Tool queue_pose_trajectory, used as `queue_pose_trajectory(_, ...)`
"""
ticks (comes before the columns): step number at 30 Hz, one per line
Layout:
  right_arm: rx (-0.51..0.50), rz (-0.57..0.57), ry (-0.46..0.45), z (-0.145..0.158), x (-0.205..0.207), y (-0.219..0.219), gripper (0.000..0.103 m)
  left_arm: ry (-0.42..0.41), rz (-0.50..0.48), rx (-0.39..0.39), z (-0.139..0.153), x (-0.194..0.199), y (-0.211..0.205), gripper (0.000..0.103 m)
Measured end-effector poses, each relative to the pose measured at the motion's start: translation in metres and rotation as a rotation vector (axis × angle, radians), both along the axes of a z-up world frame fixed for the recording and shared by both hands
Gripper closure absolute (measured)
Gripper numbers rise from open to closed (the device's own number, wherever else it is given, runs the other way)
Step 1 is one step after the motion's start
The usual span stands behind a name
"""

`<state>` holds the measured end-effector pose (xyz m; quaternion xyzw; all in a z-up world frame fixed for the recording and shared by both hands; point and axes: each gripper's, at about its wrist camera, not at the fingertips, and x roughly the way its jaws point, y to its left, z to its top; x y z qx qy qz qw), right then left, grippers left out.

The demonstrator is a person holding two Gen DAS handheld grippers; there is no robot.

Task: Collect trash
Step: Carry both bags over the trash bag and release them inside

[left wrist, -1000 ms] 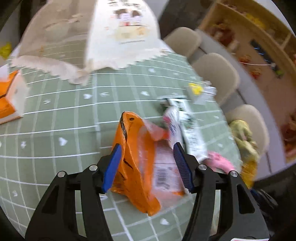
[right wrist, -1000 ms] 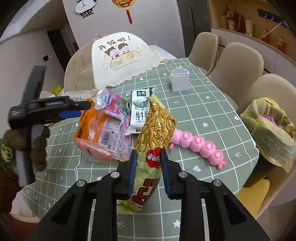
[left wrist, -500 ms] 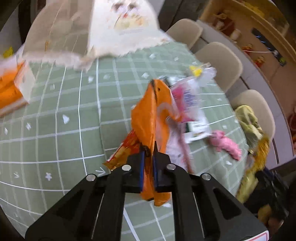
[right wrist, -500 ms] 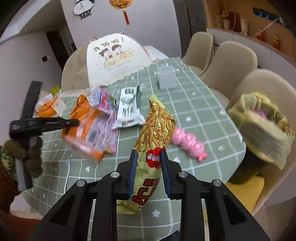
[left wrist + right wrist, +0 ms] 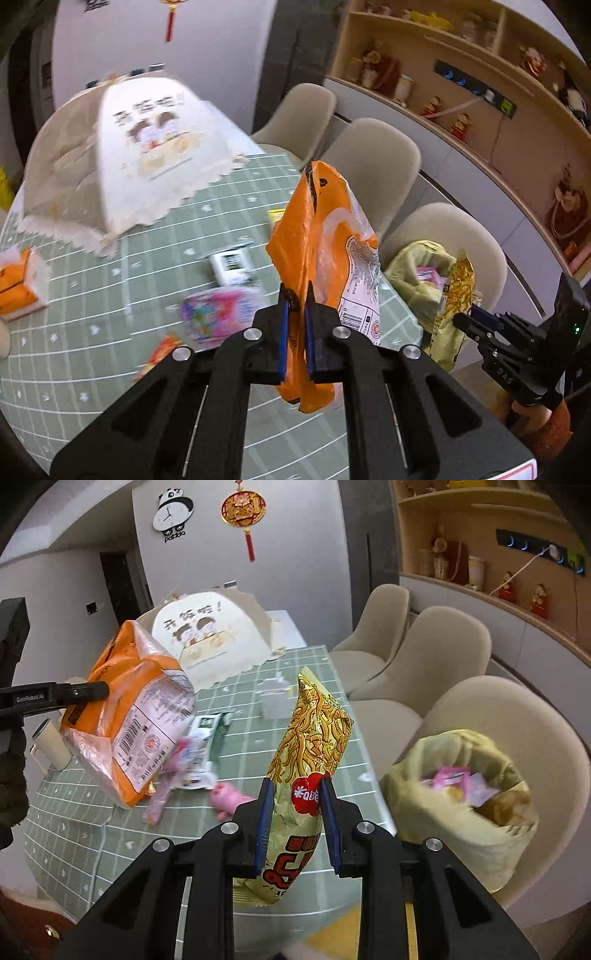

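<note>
1. Orange and clear plastic makes up the empty wrapper (image 5: 325,236) that is pinched between the nearly closed jaws of the left gripper (image 5: 295,328); the wrapper is held up in the air above the green checked tablecloth (image 5: 92,332).
2. The left jaws have just been closing, and the wrapper is clamped between them.
3. A yellow noodle-print snack bag (image 5: 310,746) is gripped upright between the blue pads (image 5: 264,830) of the right gripper (image 5: 295,827), near the right edge of the table.
4. A bin lined with a yellow-green bag (image 5: 461,805) is seen just right of the table, in front of a beige chair (image 5: 517,720); pink and other wrappers are already lying inside it.
5. On the cloth, a white-and-green carton (image 5: 205,734), a pink wrapper (image 5: 218,314) and a pink toy (image 5: 229,795) are left lying near one another.
6. A cream mesh food cover (image 5: 147,147) is standing at the far end of the table, and an orange tissue pack (image 5: 18,284) is lying at the left edge.
</note>
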<state>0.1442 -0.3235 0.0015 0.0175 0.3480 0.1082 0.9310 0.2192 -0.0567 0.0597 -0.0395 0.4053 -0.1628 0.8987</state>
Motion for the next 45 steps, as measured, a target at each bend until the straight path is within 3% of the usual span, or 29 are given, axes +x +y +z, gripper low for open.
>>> queue_pose_trajectory(11,-0.038,-0.117,-0.054,0.012,-0.008,-0.119,0.078,-0.027,-0.164,0.005,0.000,0.019,-0.141,0.096)
queue_pose_trajectory(18,-0.045,-0.203,-0.068,0.012,-0.011,-0.192,0.078,0.007,-0.185,-0.033,-0.022,0.044,-0.215,0.096)
queue_pose_trajectory(25,-0.030,-0.256,-0.075,-0.001,-0.008,-0.233,0.078,0.008,-0.215,-0.026,-0.047,0.065,-0.281,0.096)
queue_pose_trajectory(31,0.006,-0.318,-0.078,-0.008,-0.006,-0.256,0.078,-0.063,-0.251,0.007,-0.060,0.092,-0.328,0.096)
queue_pose_trajectory(35,0.012,-0.359,-0.071,-0.011,-0.009,-0.270,0.078,-0.016,-0.283,0.087,-0.096,0.106,-0.356,0.096)
queue_pose_trajectory(36,0.015,-0.373,-0.071,-0.012,-0.011,-0.275,0.078,0.026,-0.291,0.099,-0.110,0.108,-0.359,0.096)
queue_pose_trajectory(41,0.038,-0.414,-0.048,-0.022,-0.013,-0.291,0.078,0.225,-0.334,0.095,-0.148,0.102,-0.361,0.096)
queue_pose_trajectory(45,0.046,-0.417,-0.027,-0.029,-0.006,-0.293,0.078,0.263,-0.378,0.044,-0.153,0.090,-0.357,0.096)
